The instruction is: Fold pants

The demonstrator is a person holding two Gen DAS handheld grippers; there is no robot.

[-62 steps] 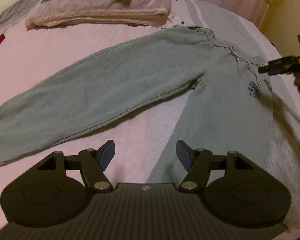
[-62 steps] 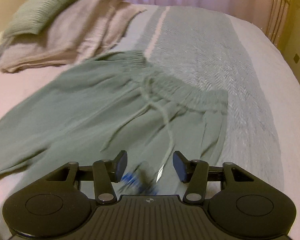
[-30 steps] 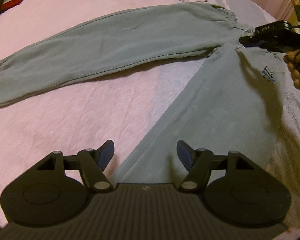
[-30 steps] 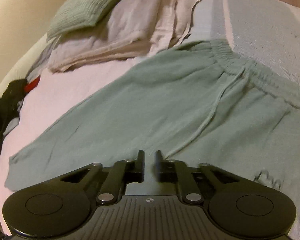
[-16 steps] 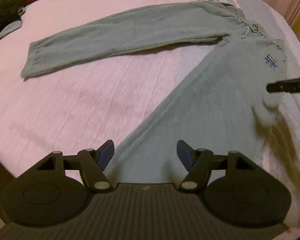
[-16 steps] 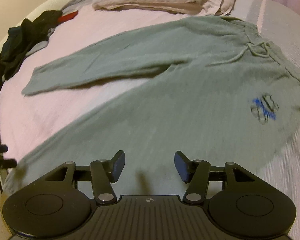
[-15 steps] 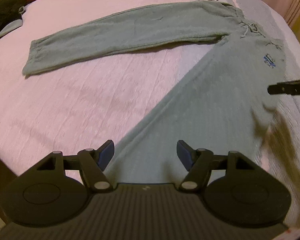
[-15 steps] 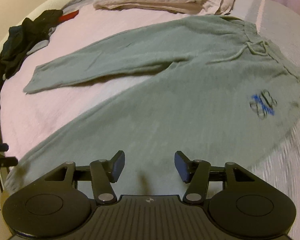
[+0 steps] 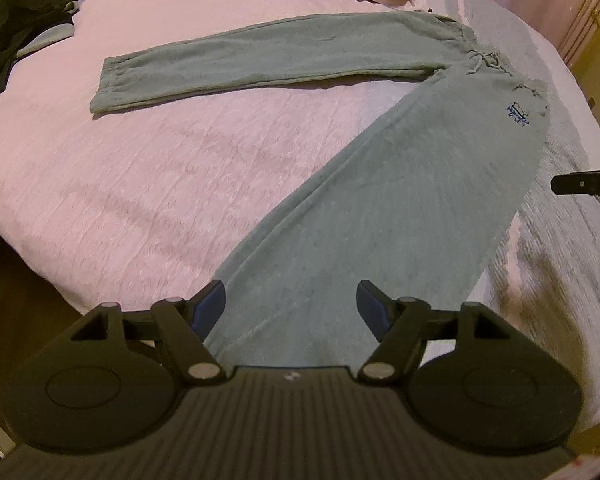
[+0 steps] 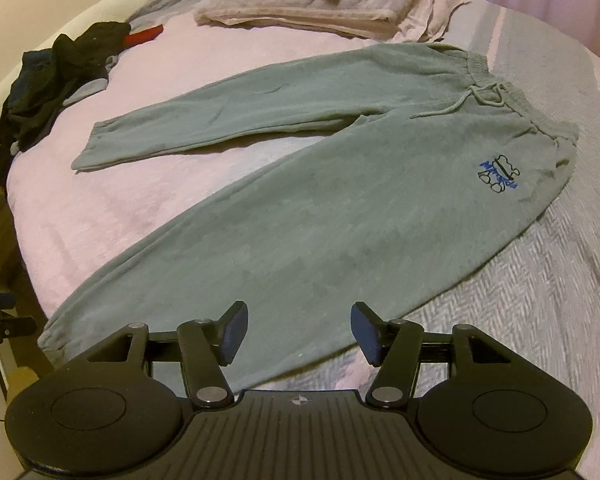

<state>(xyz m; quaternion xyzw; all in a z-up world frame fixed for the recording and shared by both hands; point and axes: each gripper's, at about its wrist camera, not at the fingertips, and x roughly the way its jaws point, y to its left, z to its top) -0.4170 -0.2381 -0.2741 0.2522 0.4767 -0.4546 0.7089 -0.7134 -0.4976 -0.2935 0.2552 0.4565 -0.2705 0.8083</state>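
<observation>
I have the pants point(image 10: 340, 216) spread flat on the bed point(image 9: 148, 184), legs splayed apart and no fold made yet, with my left gripper point(image 9: 291, 306) and right gripper point(image 10: 300, 334) both apart and empty above the near leg.

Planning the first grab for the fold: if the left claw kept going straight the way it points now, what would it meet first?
Most likely the near leg of the green pants, close to its cuff end. The left claw is open and empty, with that leg lying between its fingers in view; how far below is unclear.
</observation>
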